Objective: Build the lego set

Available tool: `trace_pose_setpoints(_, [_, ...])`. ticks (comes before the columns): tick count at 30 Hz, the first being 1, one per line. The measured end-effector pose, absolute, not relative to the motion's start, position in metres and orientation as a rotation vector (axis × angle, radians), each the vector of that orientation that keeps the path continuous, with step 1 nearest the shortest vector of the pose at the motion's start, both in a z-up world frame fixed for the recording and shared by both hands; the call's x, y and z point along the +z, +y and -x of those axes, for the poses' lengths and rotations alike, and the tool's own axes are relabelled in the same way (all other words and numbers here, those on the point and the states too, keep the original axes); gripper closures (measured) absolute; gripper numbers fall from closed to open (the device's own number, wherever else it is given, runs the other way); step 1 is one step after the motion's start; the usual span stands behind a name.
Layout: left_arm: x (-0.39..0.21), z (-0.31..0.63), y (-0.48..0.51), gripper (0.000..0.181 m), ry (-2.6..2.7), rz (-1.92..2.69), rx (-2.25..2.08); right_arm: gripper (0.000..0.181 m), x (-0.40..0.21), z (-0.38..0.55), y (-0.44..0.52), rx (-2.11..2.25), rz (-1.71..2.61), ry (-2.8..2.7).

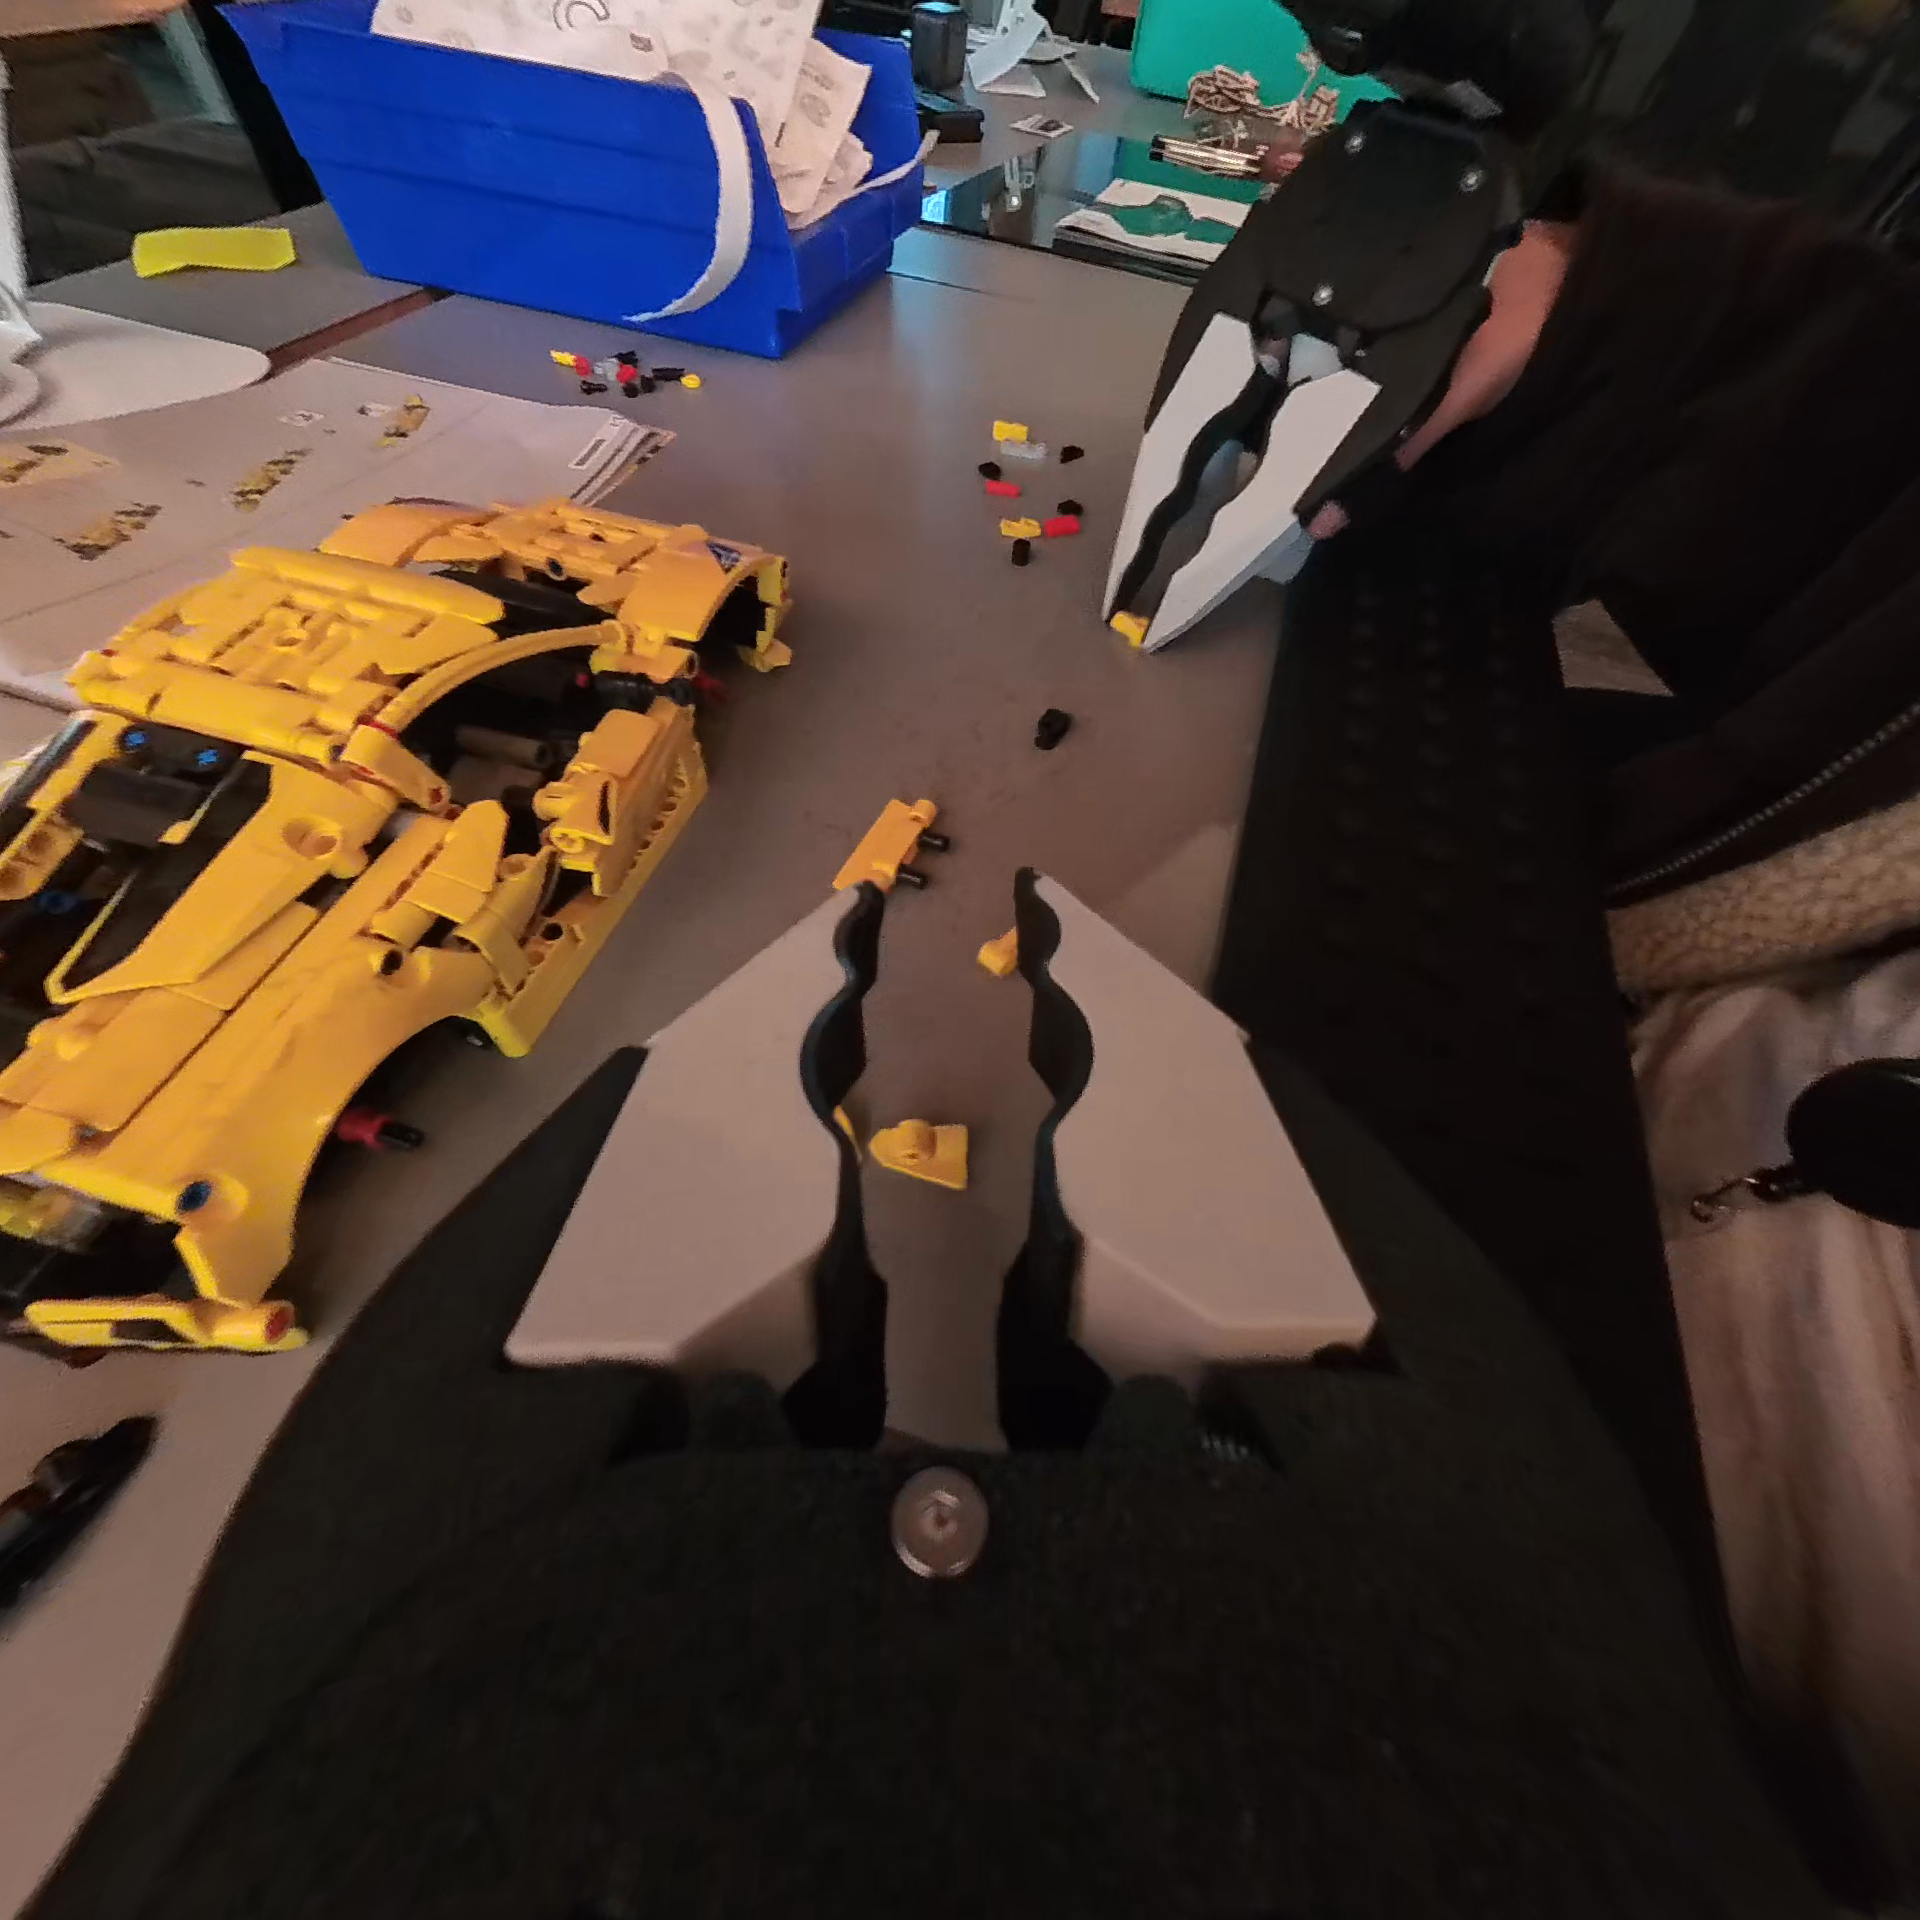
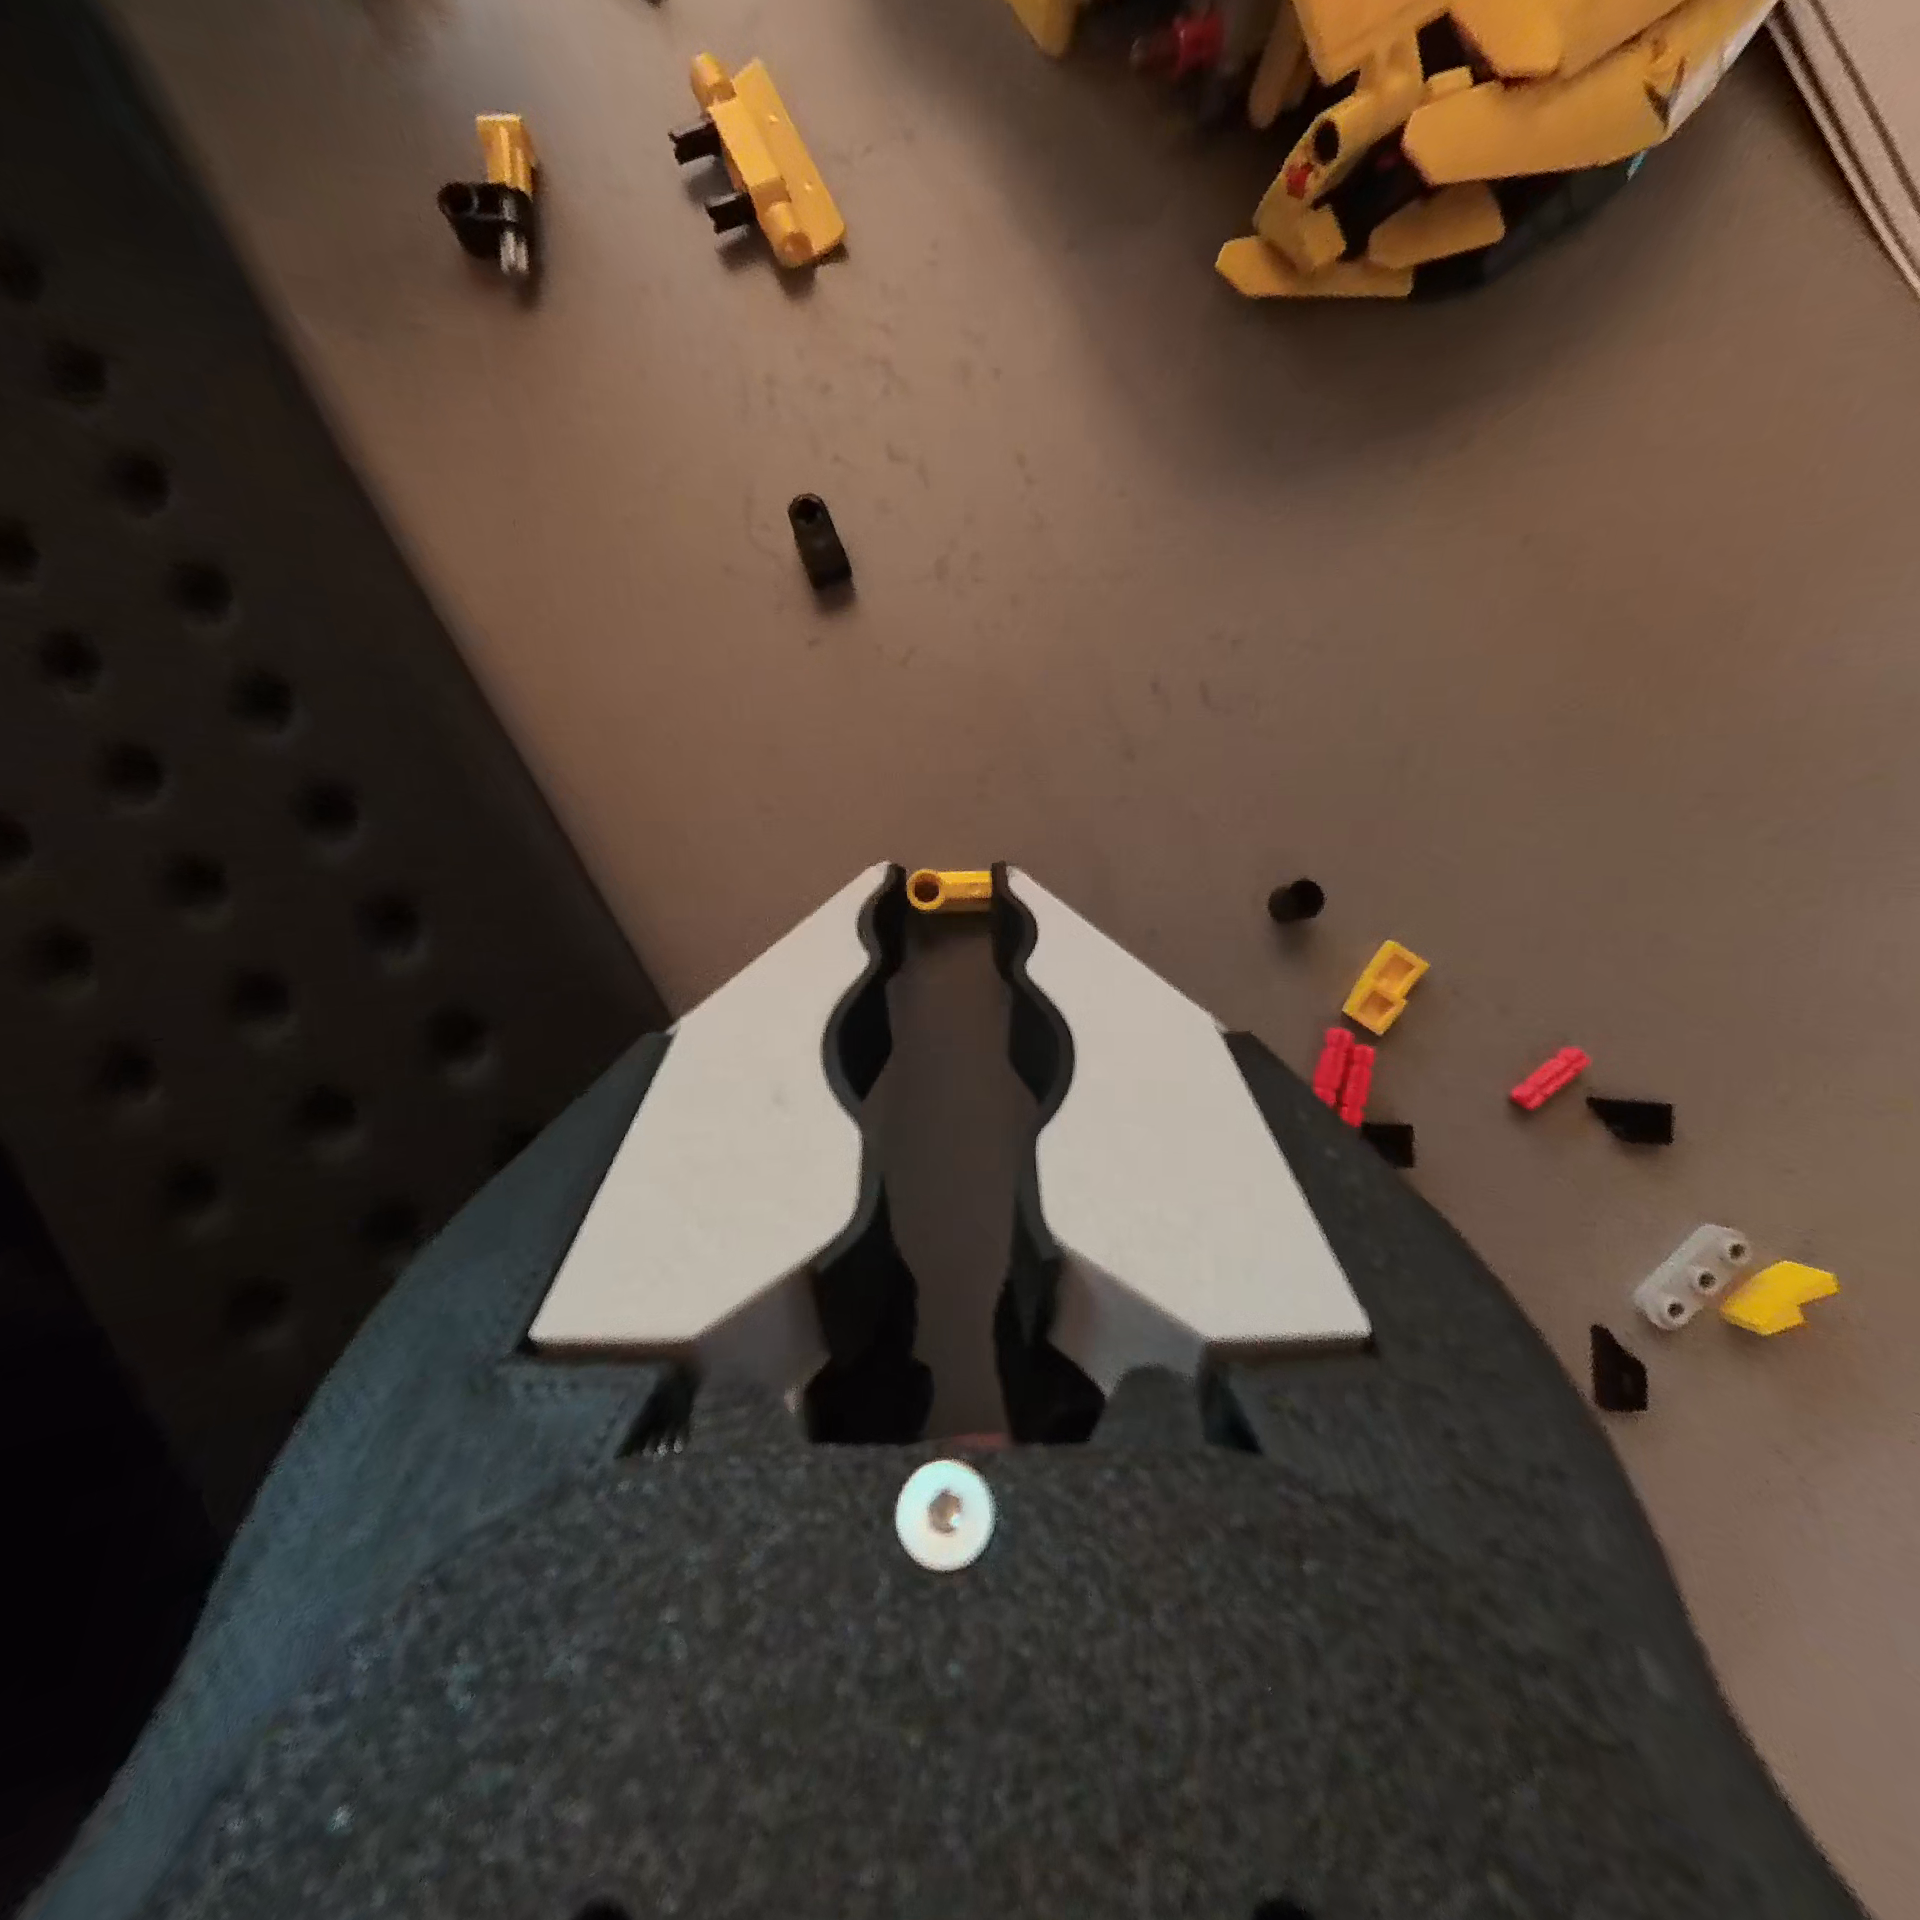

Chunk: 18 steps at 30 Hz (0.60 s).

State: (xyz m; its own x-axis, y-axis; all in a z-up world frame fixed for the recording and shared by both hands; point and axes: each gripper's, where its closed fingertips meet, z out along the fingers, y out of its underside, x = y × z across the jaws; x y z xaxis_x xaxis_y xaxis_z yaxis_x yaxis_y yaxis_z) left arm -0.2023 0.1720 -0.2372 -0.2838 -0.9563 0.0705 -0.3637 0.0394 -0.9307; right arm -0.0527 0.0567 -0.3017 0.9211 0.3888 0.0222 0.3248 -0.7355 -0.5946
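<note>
The part-built yellow lego car (image 1: 343, 831) lies on the grey table (image 1: 914, 623), left of both grippers; its end also shows in the right wrist view (image 2: 1455, 135). My left gripper (image 1: 945, 888) is open and empty, hovering over loose yellow pieces: a panel with black pins (image 1: 888, 842), a small piece (image 1: 997, 951) and a wedge (image 1: 920, 1151). My right gripper (image 2: 945, 875) is down at the table with its tips closed on a small yellow connector (image 2: 948, 890). The left wrist view shows it farther off (image 1: 1132, 629). A black connector (image 2: 821, 540) lies ahead of it.
Small red, black, yellow and grey pieces (image 2: 1382, 987) lie right of the right gripper, with another cluster (image 1: 623, 372) near a blue bin (image 1: 582, 177) holding papers. An instruction sheet (image 1: 260, 457) lies behind the car. A black perforated surface (image 2: 208, 727) borders the table; a person sits at right. My hands' fingertips stand some 20 cm from each other.
</note>
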Motion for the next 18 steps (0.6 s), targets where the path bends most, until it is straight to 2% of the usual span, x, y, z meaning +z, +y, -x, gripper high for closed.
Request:
trace_pose_setpoints(5, [-0.247,0.201,0.179,0.155,1.723,1.355,-1.103,0.165,-0.269,0.057,0.085,0.159,2.299,-0.369])
trace_pose_setpoints(10, [-0.238,0.193,0.181,0.155,1.647,1.37,-1.074,0.165,-0.2,0.122,0.147,0.288,1.851,-0.325])
trace_pose_setpoints(18, [-0.186,0.186,0.176,0.153,1.18,1.603,-1.931,0.165,-0.197,0.169,0.172,-0.11,1.717,-0.506])
